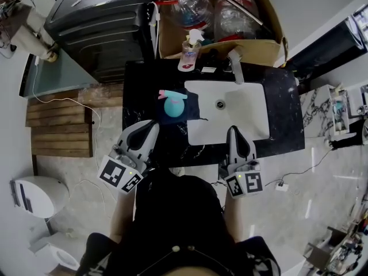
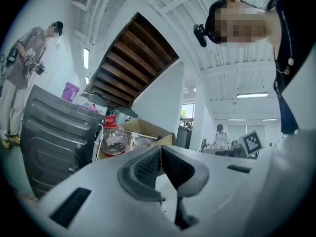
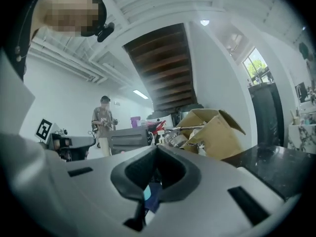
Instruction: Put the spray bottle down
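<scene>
Now | spray bottle (image 1: 173, 106): teal body, pink head | on counter (image 1: 144, 79)

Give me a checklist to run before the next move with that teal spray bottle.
1. Teal spray bottle with pink trigger set on the black stone counter: ok, it sits on a dark blue cloth left of the white sink.
2. Bottle upright: cannot tell from above.
3. Left tongs empty: ok, jaws together on nothing.
4. Right tongs empty: ok, jaws together on nothing.
5. Both tongs clear of the bottle: ok, apart from it.
6. Clear pump bottle at the counter's back edge out of the way: ok.
</scene>
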{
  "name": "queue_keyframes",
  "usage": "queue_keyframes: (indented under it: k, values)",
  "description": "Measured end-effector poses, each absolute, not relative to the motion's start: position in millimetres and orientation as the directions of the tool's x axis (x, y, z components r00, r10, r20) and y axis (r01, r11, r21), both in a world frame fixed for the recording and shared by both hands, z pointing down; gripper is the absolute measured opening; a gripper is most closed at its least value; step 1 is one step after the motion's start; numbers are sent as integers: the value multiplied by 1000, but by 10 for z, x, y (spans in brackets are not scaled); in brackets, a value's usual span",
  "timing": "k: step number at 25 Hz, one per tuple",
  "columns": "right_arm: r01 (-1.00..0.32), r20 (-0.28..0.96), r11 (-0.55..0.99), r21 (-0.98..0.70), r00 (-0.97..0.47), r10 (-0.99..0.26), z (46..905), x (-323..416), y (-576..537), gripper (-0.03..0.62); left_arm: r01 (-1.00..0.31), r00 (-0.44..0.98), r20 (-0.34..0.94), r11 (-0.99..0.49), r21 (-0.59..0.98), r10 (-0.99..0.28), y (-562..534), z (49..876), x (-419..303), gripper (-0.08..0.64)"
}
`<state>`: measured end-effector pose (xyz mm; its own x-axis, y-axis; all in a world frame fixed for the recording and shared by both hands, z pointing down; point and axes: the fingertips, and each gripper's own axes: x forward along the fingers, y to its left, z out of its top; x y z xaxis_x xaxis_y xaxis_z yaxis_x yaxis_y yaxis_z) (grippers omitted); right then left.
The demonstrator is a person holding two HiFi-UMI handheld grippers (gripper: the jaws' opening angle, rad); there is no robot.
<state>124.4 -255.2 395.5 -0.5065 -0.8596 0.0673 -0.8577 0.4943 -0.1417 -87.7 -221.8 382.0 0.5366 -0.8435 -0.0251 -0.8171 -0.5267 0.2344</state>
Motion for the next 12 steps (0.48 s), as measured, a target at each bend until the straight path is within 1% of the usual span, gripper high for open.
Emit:
queue_keyframes:
  k: [6, 12]
  values:
    - [-853, 78, 515, -83, -520, -850, 3871, 1164, -2513, 0, -816, 535, -34, -527, 238, -844, -2218, 3793, -878, 9]
    - [-849, 79, 522, -81, -527, -846, 3859, 1149, -2489, 0, -813, 539, -36, -531, 239, -842, -2193, 3794, -876, 9]
